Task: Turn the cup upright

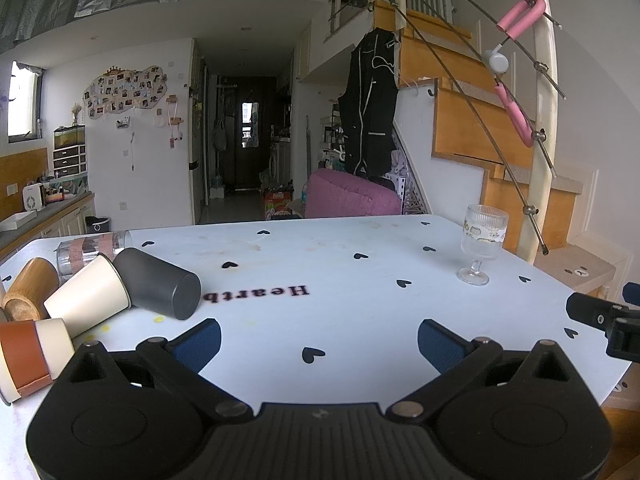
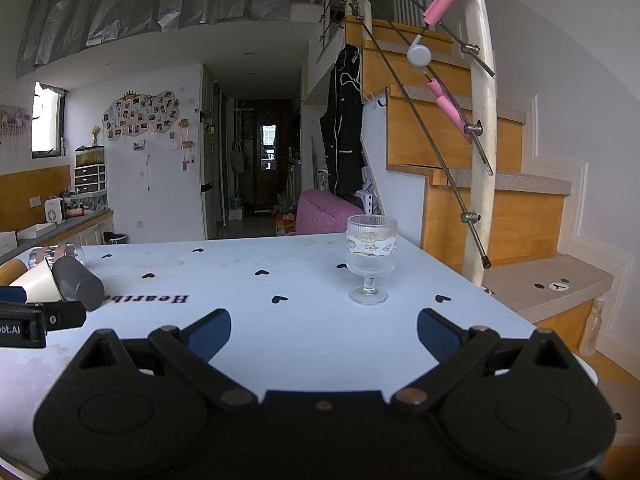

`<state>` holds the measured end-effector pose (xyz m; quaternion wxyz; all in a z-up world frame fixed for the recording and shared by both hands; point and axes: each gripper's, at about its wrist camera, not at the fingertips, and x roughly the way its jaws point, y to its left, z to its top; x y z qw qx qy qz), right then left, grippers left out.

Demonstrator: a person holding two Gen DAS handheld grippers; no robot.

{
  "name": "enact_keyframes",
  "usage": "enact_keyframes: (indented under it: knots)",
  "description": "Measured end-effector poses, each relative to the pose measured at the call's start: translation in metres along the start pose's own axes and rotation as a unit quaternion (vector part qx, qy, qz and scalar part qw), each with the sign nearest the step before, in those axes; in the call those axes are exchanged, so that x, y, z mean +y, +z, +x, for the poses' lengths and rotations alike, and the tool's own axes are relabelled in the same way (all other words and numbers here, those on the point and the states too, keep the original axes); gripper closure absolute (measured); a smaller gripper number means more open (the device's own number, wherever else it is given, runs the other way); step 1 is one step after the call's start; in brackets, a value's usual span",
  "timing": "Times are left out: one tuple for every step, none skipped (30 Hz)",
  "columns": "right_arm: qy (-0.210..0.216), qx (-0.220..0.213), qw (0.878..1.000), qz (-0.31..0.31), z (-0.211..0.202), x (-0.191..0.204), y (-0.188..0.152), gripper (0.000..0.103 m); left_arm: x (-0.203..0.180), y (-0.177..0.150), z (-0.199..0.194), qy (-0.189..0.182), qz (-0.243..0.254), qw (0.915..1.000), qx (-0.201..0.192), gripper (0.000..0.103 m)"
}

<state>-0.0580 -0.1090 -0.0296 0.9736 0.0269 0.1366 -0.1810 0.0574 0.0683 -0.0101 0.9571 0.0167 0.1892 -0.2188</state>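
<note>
Lying toppled at table left, five cups [image 1: 158,284] cluster; goblet [image 2: 370,264] upright; both jaws released.

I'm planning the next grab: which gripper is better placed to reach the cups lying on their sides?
Left. The left gripper is open, with the dark grey cup and cream cup lying just ahead on its left. The right gripper faces the already upright stemmed glass.
</note>
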Motion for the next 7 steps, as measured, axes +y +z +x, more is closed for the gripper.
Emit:
enact_keyframes:
  knots:
    - [0.000, 0.000, 1.000, 0.000, 0.0000, 0.0000, 0.0000, 0.002, -0.0001, -0.0002, 0.0001, 0.000, 0.001, 1.0000, 0.000, 0.000]
    - [0.000, 0.000, 1.000, 0.000, 0.0000, 0.0000, 0.0000, 0.002, -0.0002, -0.0008, 0.0002, 0.001, 0.001, 1.0000, 0.000, 0.000]
    - [0.000, 0.000, 1.000, 0.000, 0.0001, 0.0000, 0.0000, 0.002, -0.0002, -0.0010, 0.0002, 0.001, 0.002, 1.0000, 0.000, 0.000]
    - [0.000, 0.000, 1.000, 0.000, 0.0001, 0.0000, 0.0000, 0.002, -0.0001, -0.0010, 0.0002, 0.002, 0.002, 1.0000, -0.001, 0.000]
    - [0.000, 0.000, 1.000, 0.000, 0.0000, 0.0000, -0.0001, 0.002, 0.0000, -0.0011, 0.0001, 0.002, 0.002, 1.0000, -0.001, 0.000]
    - [0.000, 0.000, 1.000, 0.000, 0.0000, 0.0000, -0.0001, 0.002, -0.0001, -0.0011, 0.0001, 0.001, 0.002, 1.0000, -0.001, 0.000]
    - [0.000, 0.000, 1.000, 0.000, 0.0001, 0.0000, 0.0000, 0.002, -0.0003, -0.0010, 0.0002, 0.002, 0.003, 1.0000, -0.001, 0.000]
